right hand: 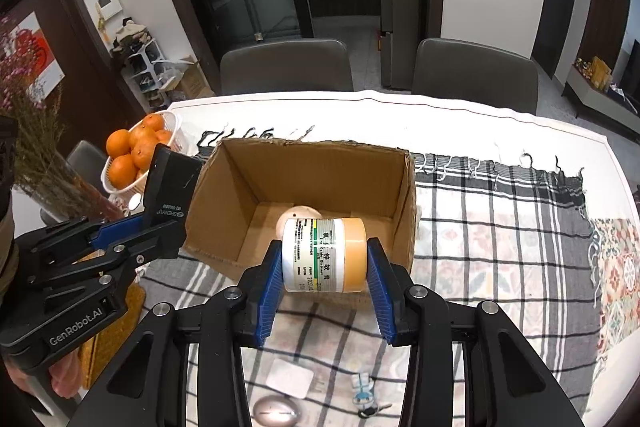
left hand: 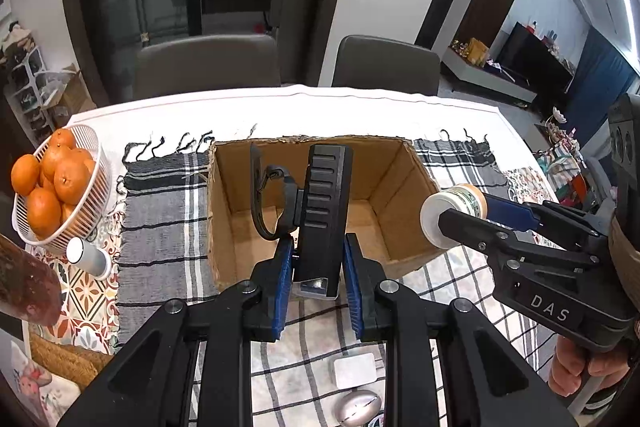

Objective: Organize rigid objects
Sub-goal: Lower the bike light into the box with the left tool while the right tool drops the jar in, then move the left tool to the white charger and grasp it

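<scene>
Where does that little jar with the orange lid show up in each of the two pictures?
Left wrist view: the jar is at the right, gripped sideways in the right tongs, beside the cardboard box.
Right wrist view: the jar is at centre, clamped between the blue pads, in front of the box.
Shared landmark: the box.
</scene>
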The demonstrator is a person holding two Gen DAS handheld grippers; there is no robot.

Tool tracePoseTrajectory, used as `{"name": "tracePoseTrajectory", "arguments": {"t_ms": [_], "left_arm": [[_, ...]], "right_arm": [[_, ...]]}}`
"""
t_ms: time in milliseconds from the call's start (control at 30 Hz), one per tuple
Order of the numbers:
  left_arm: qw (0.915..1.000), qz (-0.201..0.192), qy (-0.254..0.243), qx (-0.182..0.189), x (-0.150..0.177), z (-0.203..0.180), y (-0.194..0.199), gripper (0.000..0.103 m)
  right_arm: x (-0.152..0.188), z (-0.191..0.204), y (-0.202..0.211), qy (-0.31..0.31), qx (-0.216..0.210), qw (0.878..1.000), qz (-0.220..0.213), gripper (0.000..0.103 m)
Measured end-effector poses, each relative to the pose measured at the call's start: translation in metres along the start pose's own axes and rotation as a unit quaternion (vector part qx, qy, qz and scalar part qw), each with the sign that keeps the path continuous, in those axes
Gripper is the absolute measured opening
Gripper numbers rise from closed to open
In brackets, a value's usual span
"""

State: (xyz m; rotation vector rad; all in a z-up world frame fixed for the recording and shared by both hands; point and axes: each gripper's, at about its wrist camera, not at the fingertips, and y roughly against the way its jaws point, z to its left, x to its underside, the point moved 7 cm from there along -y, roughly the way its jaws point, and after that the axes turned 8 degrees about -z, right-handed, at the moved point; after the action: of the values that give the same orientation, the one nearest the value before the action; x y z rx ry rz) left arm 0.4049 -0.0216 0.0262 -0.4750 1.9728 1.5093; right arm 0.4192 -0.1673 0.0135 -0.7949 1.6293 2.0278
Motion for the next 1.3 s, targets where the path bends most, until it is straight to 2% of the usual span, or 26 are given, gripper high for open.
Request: {"name": "tracePoseTrajectory", "arguments": {"t_ms": [233, 500, 667, 833, 1000, 1133, 1300], "left_arm": [[0.9991, 0.040, 0.013, -0.012, -0.002, 0.009, -0.031, 0.025], [0.9968, 0.068, 0.021, -0.036, -0.001, 0.020, -0.067, 0.025], [0.9934, 0.098, 0.024, -0.053, 0.011, 0.028, -0.088, 0.025], [0.9916, 0.115, 0.021, -0.055, 0.024, 0.030, -0.099, 0.025], [0.9923, 0.107, 0.016, -0.060, 0.025, 0.031, -0.098, 0.031], [0.9934, 0.096, 0.013, -0.061, 0.024, 0.029, -0.089, 0.036], [0.9954, 0.059, -0.005, -0.075, 0.020, 0.022, -0.064, 0.043]], "right_arm": [[-0.004, -0.006, -0.022, -0.003, 0.004, 1.000, 0.023, 0.041], [0.000, -0.007, -0.053, 0.003, 0.008, 0.998, 0.058, 0.041], [0.012, -0.007, -0.075, 0.005, 0.008, 0.996, 0.092, 0.041], [0.021, -0.010, -0.090, 0.014, 0.015, 0.994, 0.109, 0.041], [0.024, -0.012, -0.096, 0.014, 0.012, 0.993, 0.113, 0.043], [0.022, -0.014, -0.092, 0.009, 0.011, 0.995, 0.099, 0.043], [0.016, -0.014, -0.073, 0.009, 0.016, 0.997, 0.070, 0.043]]}}
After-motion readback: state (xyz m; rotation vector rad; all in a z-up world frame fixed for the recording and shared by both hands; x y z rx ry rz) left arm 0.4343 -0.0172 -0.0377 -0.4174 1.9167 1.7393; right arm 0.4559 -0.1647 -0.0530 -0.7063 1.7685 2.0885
